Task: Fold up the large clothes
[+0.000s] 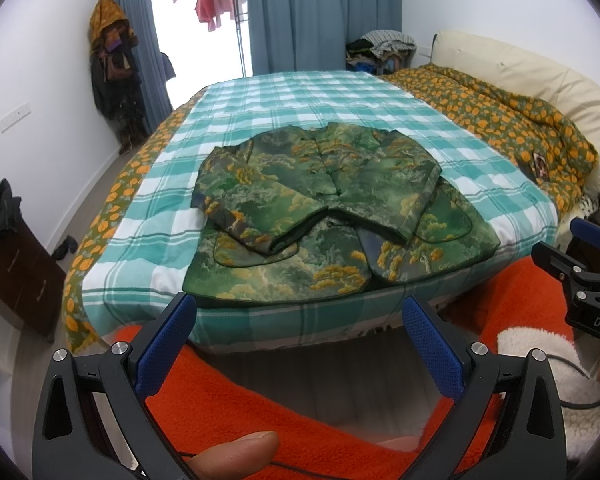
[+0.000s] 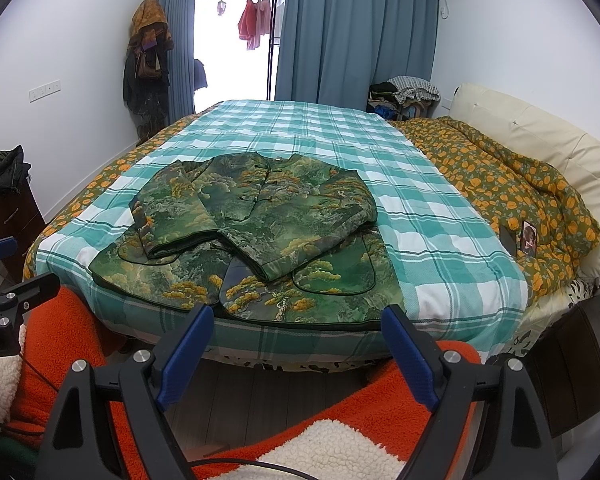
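Observation:
A green jacket (image 1: 324, 192) (image 2: 260, 224) with a yellow tree print lies flat, front up, on the checked bedspread, its hem at the bed's near edge. Both sleeves are folded across the body and meet near the middle. My left gripper (image 1: 300, 312) is open, its blue fingers held in the air just short of the hem. My right gripper (image 2: 298, 322) is open too, hovering before the bed edge below the hem. Neither touches the jacket. The right gripper (image 1: 580, 252) shows at the right edge of the left wrist view, and the left gripper (image 2: 12, 264) at the left edge of the right wrist view.
The bed has a teal checked cover (image 2: 420, 200) and a flowered quilt (image 2: 520, 196) bunched at the headboard side, with a phone (image 2: 529, 238) on it. Orange fleece clothing (image 1: 260, 392) of the person fills the foreground. A dark dresser (image 1: 16, 264) stands left.

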A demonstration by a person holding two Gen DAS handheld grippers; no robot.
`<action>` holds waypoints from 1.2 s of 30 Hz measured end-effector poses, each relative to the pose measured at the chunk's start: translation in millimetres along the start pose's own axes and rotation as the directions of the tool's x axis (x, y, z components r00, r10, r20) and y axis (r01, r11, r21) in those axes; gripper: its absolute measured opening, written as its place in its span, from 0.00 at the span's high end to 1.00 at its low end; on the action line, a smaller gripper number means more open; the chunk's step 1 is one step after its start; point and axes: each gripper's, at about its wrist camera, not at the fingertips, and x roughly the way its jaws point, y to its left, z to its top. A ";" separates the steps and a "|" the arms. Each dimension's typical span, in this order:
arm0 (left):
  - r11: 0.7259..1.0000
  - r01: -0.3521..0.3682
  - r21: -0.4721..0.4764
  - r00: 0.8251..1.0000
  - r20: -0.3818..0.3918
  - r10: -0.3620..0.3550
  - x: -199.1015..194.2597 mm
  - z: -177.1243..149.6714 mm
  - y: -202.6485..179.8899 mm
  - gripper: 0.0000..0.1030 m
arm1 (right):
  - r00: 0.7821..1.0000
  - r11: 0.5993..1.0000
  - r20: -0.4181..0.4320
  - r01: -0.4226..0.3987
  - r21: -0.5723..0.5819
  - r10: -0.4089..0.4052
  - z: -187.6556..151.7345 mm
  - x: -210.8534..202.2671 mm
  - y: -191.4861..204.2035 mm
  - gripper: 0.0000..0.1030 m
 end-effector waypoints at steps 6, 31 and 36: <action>1.000 0.000 -0.001 1.000 -0.002 0.000 0.1 0.2 0.1 0.01 | 1.000 1.000 0.000 0.000 0.000 0.000 0.7 0.2 -0.6 0.15; 1.000 0.001 -0.001 1.000 -0.007 -0.001 1.9 -5.9 -0.1 0.01 | 1.000 1.000 -0.006 -0.002 0.001 0.002 -4.4 1.5 2.5 0.15; 1.000 -0.001 -0.007 1.000 -0.009 0.001 2.5 -8.6 1.0 0.01 | 1.000 1.000 -0.007 -0.005 0.006 0.005 -5.9 2.5 3.4 0.15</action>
